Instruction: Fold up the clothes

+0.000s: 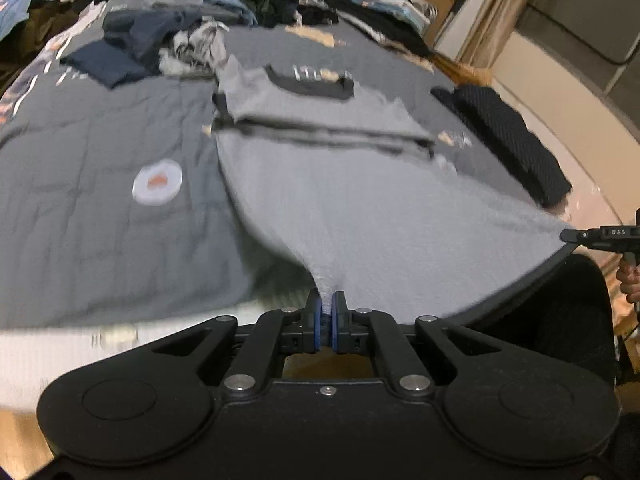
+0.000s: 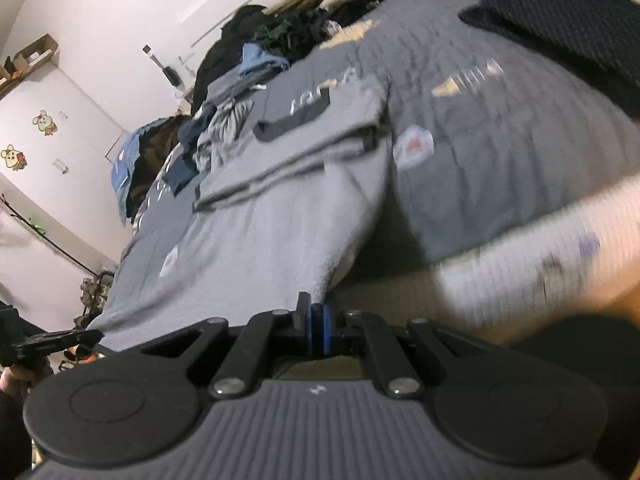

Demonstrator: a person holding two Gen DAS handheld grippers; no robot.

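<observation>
A grey T-shirt point(image 1: 360, 184) with a black collar lies on the bed, its sleeves folded in across the chest. My left gripper point(image 1: 327, 312) is shut on the shirt's hem at its left corner, lifting it off the bed. My right gripper point(image 2: 318, 320) is shut on the hem's other corner of the same shirt point(image 2: 272, 224). The hem is stretched between the two grippers. The right gripper also shows at the right edge of the left wrist view point(image 1: 568, 236), and the left gripper at the left edge of the right wrist view point(image 2: 94, 334).
The bed has a dark grey quilt point(image 1: 100, 184) with round patches. A folded black garment point(image 1: 508, 140) lies right of the shirt. Unfolded clothes point(image 1: 168, 36) are piled at the bed's far side. A white wall point(image 2: 80, 92) and shelf are to the left.
</observation>
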